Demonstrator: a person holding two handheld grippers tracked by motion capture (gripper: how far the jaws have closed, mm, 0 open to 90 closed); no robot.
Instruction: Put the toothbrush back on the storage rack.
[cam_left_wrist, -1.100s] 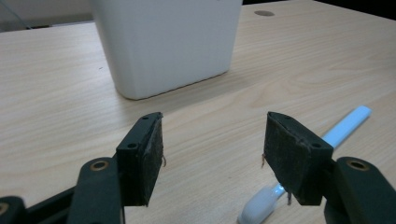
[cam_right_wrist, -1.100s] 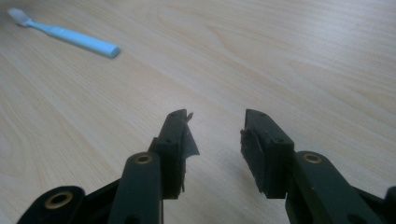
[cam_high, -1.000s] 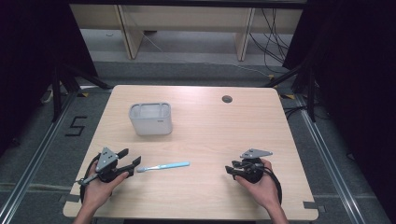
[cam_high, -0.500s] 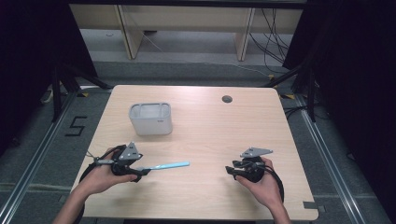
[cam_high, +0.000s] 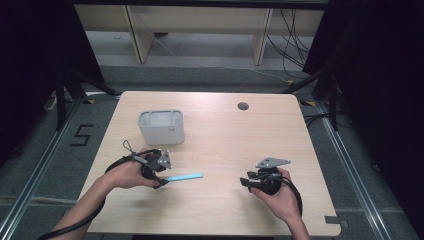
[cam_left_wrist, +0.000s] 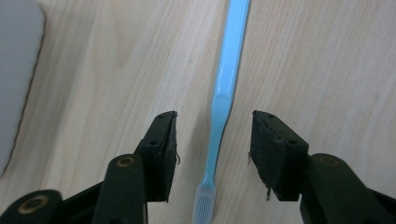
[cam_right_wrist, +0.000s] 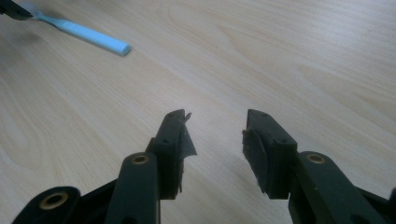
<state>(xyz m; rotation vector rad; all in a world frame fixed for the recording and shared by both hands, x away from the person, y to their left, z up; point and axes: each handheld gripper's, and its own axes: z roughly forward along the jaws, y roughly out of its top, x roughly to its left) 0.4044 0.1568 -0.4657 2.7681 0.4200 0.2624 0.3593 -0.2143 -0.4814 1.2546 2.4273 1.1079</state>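
Toothbrush (cam_high: 184, 177) placement decides the coming move: the pale blue brush lies flat near the front edge of the surface (cam_high: 220, 135), left of the middle, with its long axis running roughly parallel to that edge, bristle end toward the left edge and handle end toward the right. The left hand-held gripper (cam_high: 159, 172) sits right at the bristle end, much nearer than the right one. In the left gripper view the toothbrush (cam_left_wrist: 223, 102) runs straight out between the two jaws, head and neck in the gap and handle pointing away; the jaws have just been closing, yet a gap shows on each side and the pads do not press on it. Closing further would likely pinch the neck across its width. The right hand-held gripper (cam_high: 248, 183) rests well apart toward the front right corner, jaws half wide with nothing between them, pointing toward the handle end. A grey container (cam_high: 161, 127) stands behind the left hand.
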